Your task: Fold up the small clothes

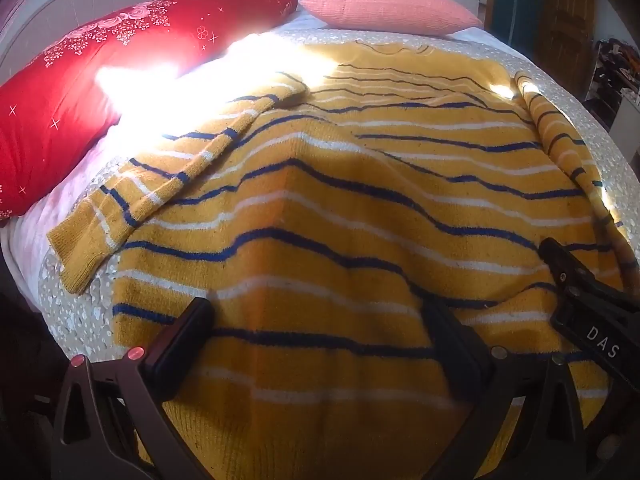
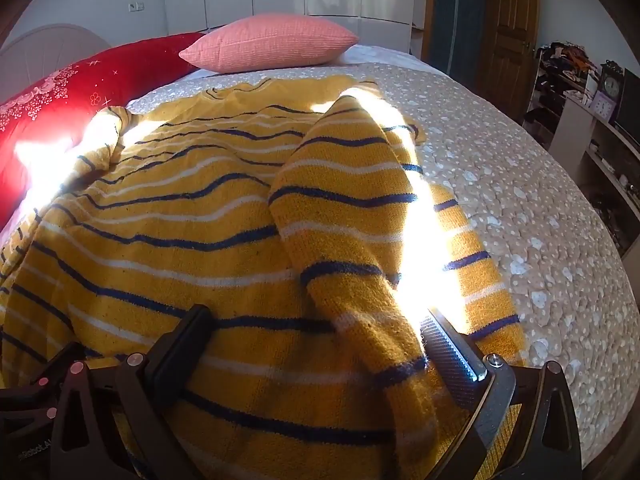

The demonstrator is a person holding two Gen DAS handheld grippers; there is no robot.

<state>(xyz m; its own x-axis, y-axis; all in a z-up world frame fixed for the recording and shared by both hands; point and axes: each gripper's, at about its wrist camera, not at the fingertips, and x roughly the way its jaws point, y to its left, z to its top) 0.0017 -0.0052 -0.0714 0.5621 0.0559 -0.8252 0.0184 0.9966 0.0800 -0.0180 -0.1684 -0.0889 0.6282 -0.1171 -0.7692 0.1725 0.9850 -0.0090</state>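
A yellow knitted sweater (image 1: pixel 360 208) with blue and white stripes lies spread on the bed, hem toward me. One sleeve (image 1: pixel 160 184) lies slanted across the sweater's left edge. In the right wrist view the other sleeve (image 2: pixel 352 220) is folded over the sweater (image 2: pixel 160 220), its cuff end running down between my fingers close to the right finger (image 2: pixel 452 348). My left gripper (image 1: pixel 320 336) hovers open over the hem area with only flat knit below it. My right gripper (image 2: pixel 320 340) is open too, its pads not pressing the sleeve. The right gripper's black body (image 1: pixel 580 300) shows at the left view's right edge.
A red flowered pillow (image 1: pixel 100 80) and a pink pillow (image 2: pixel 272 44) lie at the head of the bed. A beige spotted bedspread (image 2: pixel 520 200) covers the mattress right of the sweater. Shelves with a clock (image 2: pixel 610 88), a wooden door (image 2: pixel 508 28) and white wardrobes stand beyond.
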